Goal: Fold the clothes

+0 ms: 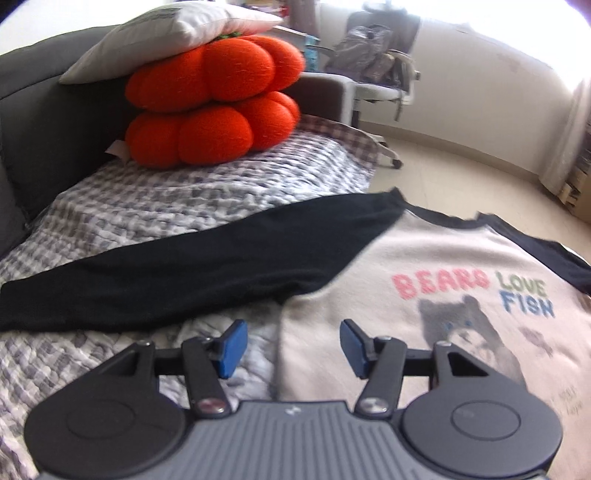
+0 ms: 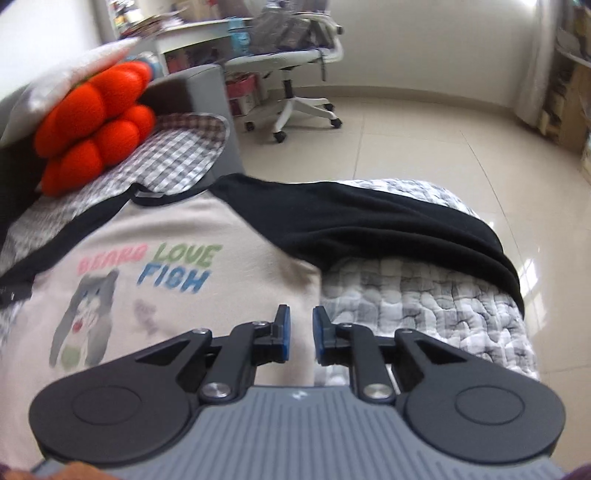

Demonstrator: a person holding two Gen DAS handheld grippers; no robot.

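Shirt (image 1: pixel 424 258) lies flat on quilt (image 1: pixel 184 199), both black sleeves spread; left tool (image 1: pixel 290 345) wide apart over shirt's edge; right tool (image 2: pixel 300 334) narrowly apart, gripping nothing.

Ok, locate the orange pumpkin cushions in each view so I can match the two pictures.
Left wrist: the cushions sit upper left of centre, stacked in two, under a white pillow, on the checked quilt.
Right wrist: they are at the far left edge, upper part, blurred.
Shared landmark: the white office chair, at the top in both views.
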